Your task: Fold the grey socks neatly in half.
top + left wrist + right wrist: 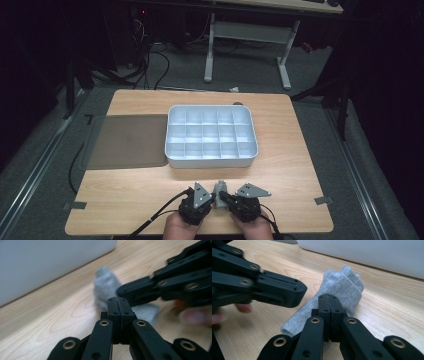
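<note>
A rolled grey sock (220, 188) lies on the wooden table near its front edge, between my two grippers. In the left gripper view my left gripper (117, 300) is shut just in front of the sock (105, 285), and the right gripper's jaws come in from the right. From the right gripper view my right gripper (329, 298) is also shut, its tips over the sock (344, 287), with no cloth seen between them. The left gripper (214, 202) and right gripper (223, 198) point toward each other, tips almost meeting.
A white tray (212, 161) with several empty compartments stands mid-table, just beyond the sock. A grey mat (127, 140) lies to its left. The person's hands show at the front edge. A desk frame and cables stand on the floor behind.
</note>
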